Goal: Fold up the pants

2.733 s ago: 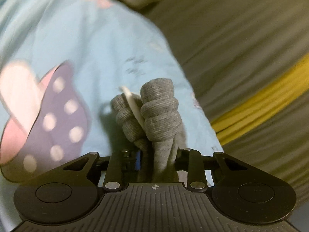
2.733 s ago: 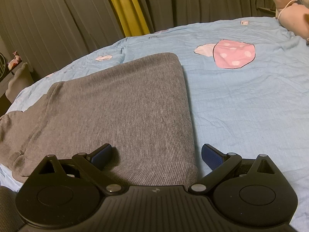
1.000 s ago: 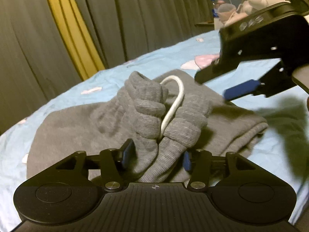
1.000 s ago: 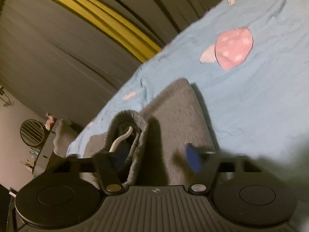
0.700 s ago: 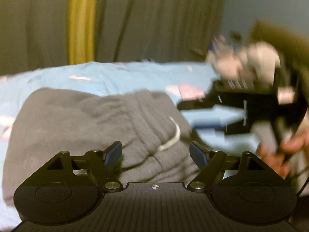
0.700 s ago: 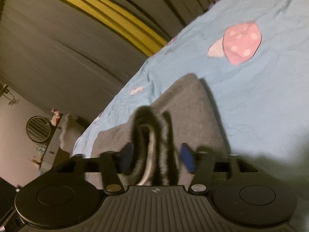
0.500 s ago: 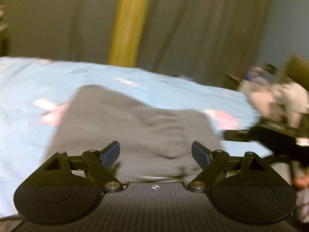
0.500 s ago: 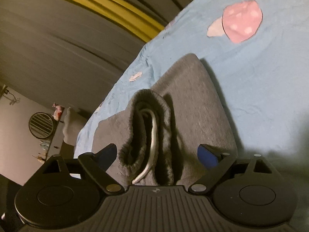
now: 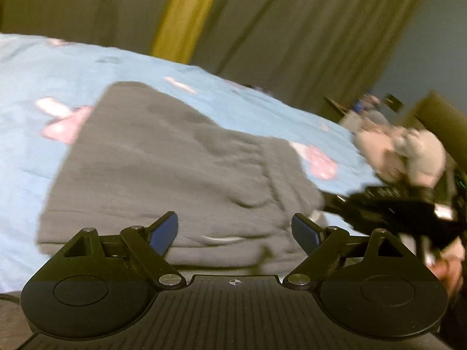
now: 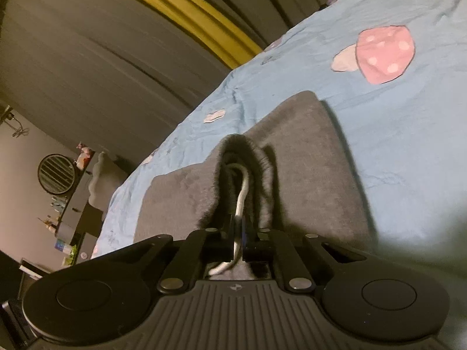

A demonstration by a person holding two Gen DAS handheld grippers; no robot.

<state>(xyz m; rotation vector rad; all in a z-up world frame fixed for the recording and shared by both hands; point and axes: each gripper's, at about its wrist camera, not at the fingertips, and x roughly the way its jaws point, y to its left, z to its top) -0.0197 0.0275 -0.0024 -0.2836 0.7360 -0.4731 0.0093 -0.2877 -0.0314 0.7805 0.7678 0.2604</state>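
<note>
The right gripper [image 10: 238, 252] pinched the soft, floppy pants [image 10: 306, 175] by their ribbed waistband [image 10: 242, 157] — likely the firmest hold — while the left gripper [image 9: 235, 230] hung spread.

Dim room: grey curtains [image 10: 102, 58] with a yellow stripe [image 10: 186, 8] hang ahead; a round fan [image 10: 57, 174] stands on a cluttered shelf [image 10: 70, 218] far left.

Grey knit pants [image 9: 181, 175], folded into a thick flat stack on light blue bedsheet [image 10: 408, 134]. Ribbed waistband [image 10: 242, 157] bunched and lifted at near edge, white drawstring [image 10: 240, 201] looping out of it, both pinched between right gripper [image 10: 238, 250] fingers. Rest lying flat, slightly rumpled.
</note>
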